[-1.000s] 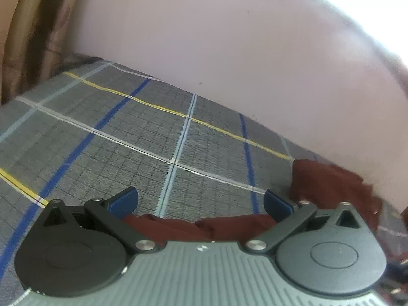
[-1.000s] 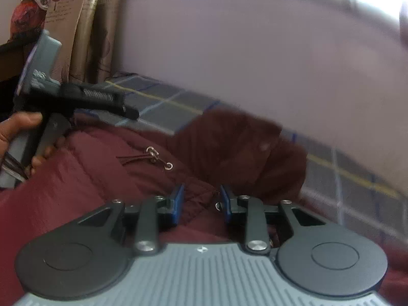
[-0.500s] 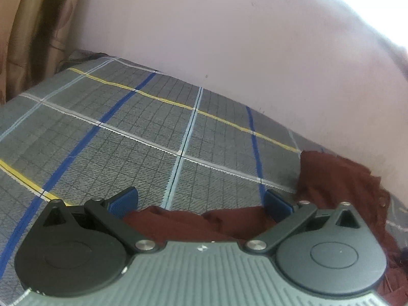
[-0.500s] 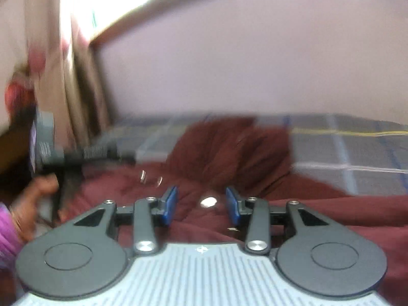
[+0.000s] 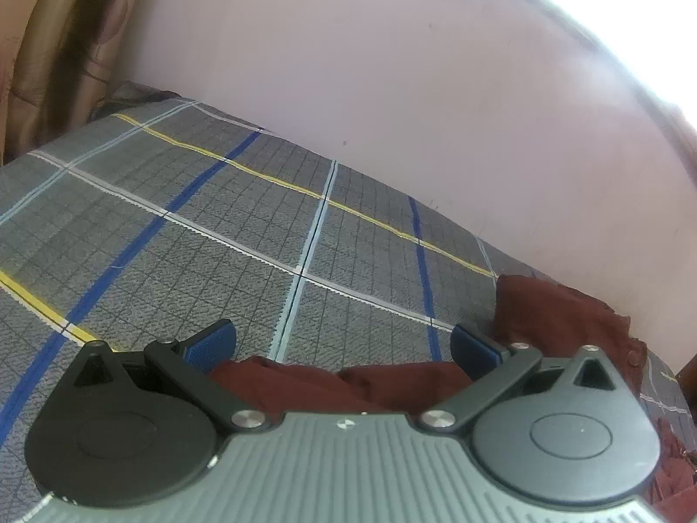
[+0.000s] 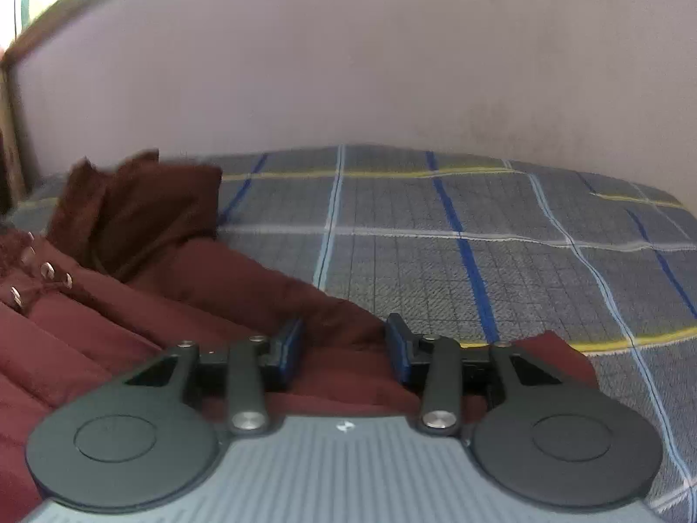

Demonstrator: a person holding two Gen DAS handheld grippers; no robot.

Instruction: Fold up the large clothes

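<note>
Left wrist view: the left gripper (image 5: 342, 342), jaws wide and holding nothing, hung over the maroon jacket's (image 5: 331, 381) edge on a checked bedsheet (image 5: 218, 235) by a pink wall (image 5: 392, 87). Right wrist view: the right gripper (image 6: 344, 346), part-open and empty, sat above the jacket's sleeve (image 6: 244, 283), which ran from the left toward it

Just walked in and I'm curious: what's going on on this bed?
A person is folding a dark red jacket on a checked bedsheet, with a claw in each hand. The left claw is wide open over a fold of the fabric. The right claw is partly open over another fold, not pinching it.
</note>
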